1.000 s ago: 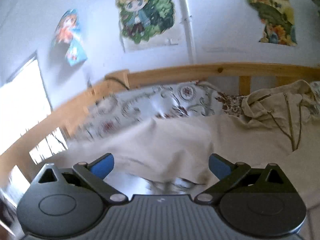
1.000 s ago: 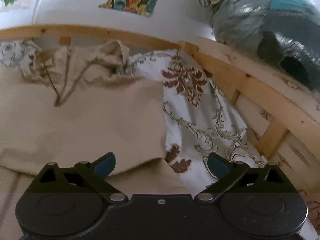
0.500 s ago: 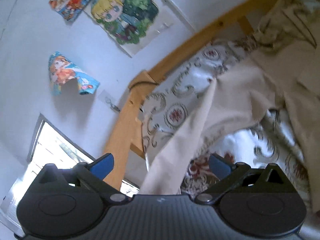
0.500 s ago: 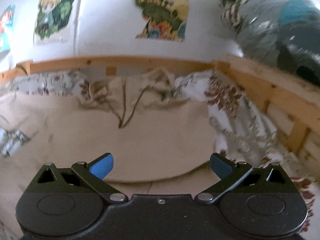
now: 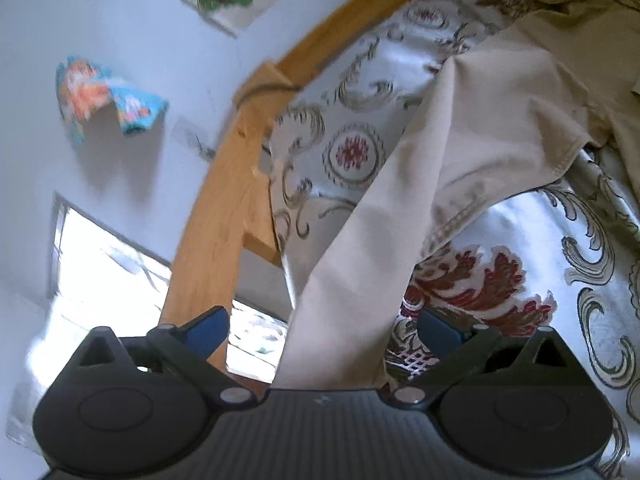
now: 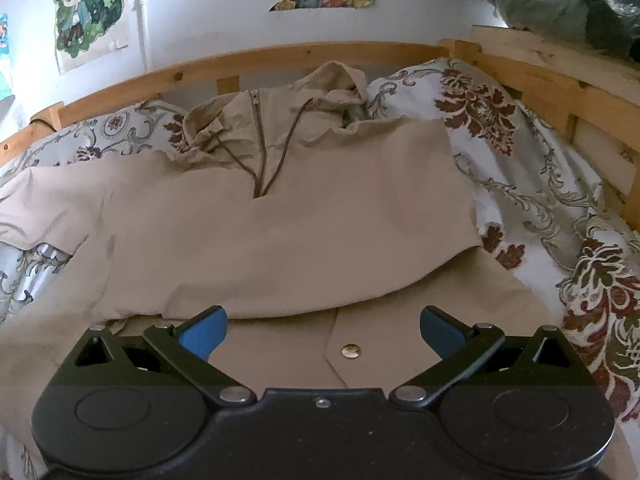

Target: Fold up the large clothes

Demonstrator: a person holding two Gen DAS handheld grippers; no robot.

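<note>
One beige jacket (image 6: 280, 232) lies spread on the floral bedsheet (image 6: 540, 208), inside the wooden bed frame (image 6: 280, 56); hood and zipper (image 6: 260, 148) at the jacket's far end, against the frame rail. Right sleeve folded across the jacket's chest. Left sleeve (image 5: 400, 216) stretches off the jacket's side toward the left gripper (image 5: 322, 334), running between its blue fingers and under the gripper body. Left fingers wide apart, cloth between them, not pinched. Right gripper (image 6: 323, 330) over the jacket's near hem, fingers wide, holding nothing. Brass snap button (image 6: 351, 351) on the jacket between them.
</note>
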